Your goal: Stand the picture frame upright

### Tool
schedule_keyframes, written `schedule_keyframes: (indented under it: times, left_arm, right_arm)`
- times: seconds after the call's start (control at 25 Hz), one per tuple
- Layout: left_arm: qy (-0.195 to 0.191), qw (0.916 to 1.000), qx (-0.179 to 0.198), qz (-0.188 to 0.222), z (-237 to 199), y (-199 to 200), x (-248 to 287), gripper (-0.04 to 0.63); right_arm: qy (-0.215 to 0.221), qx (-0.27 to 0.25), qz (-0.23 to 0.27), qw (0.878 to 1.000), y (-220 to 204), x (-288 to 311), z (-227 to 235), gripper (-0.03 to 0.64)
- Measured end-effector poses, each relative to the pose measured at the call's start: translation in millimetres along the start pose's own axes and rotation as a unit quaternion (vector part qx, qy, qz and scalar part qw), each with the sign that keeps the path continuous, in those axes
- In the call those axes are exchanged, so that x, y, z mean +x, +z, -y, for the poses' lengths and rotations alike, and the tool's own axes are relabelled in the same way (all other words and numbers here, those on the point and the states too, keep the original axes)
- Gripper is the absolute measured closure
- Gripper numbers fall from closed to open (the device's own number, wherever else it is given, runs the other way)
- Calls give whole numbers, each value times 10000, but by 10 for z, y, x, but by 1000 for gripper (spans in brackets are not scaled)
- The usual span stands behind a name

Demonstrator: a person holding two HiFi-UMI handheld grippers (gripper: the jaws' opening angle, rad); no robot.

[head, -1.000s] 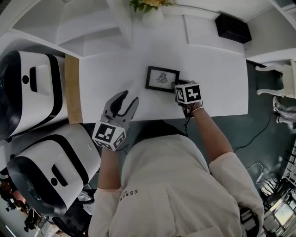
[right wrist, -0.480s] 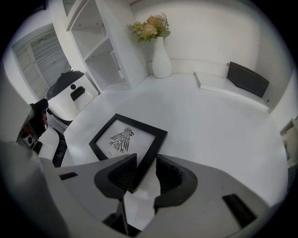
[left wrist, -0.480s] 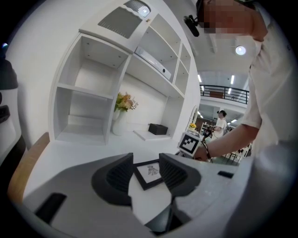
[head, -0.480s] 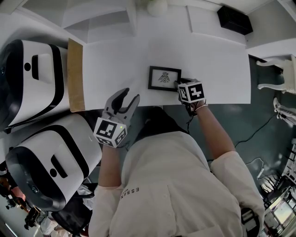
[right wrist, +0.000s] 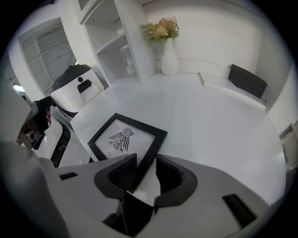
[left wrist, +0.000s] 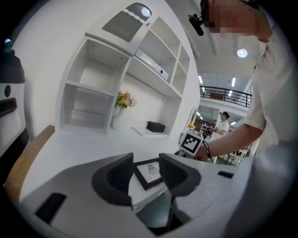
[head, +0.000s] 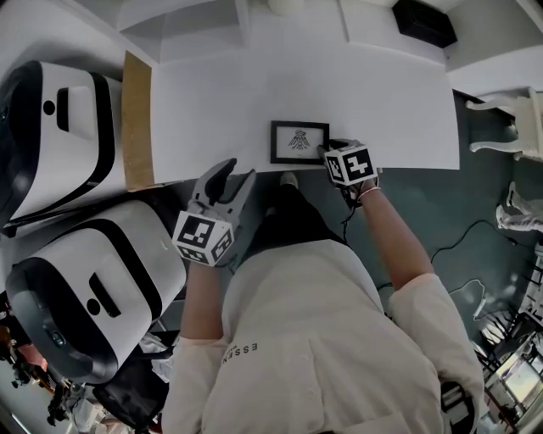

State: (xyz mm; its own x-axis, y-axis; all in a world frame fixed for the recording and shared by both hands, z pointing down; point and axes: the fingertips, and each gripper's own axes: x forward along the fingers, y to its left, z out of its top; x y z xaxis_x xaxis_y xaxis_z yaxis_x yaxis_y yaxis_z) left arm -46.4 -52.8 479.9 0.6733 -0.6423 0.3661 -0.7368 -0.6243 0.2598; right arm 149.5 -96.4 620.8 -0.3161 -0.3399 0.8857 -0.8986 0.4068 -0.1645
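Note:
A small black picture frame [head: 299, 141] with a bird drawing lies flat on the white table [head: 382, 102], right at its front edge. My right gripper [head: 327, 152] comes at it from the right and is shut on the frame's right-hand rail [right wrist: 150, 146], which runs between the two pads. In the right gripper view the drawing [right wrist: 120, 138] faces up. My left gripper [head: 235, 172] hangs open just off the table's front edge, left of the frame, with nothing in it. The left gripper view shows the frame [left wrist: 149, 173] some way beyond the open jaws.
Two large white-and-black machines [head: 51, 127] [head: 93, 288] stand at the left, beside a wooden board [head: 136, 119] on the table's left end. A black box [head: 424, 21] and a vase of flowers [right wrist: 168, 56] sit at the back. White shelves [left wrist: 93, 93] rise behind.
The frame has slid toward the table's front edge together with the right gripper. The left gripper has drawn back from over the table to just past its edge.

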Motion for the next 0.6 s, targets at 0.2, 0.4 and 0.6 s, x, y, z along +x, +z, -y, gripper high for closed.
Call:
schedule_keyframes:
  times: [0.2, 0.4, 0.6]
  left_arm:
    - [-127, 9997, -85, -186, 176, -227, -57, 438]
    - [-40, 9990, -229, -389, 308, -463, 49, 439]
    - [-36, 9972, -450, -604, 453, -685, 246, 439]
  right_arm:
    - [54, -239, -77, 9997, -129, -63, -21, 480]
    - [274, -526, -113, 9982, -195, -103, 13, 480]
    - [559, -988, -199, 9933, -243, -118, 32, 480]
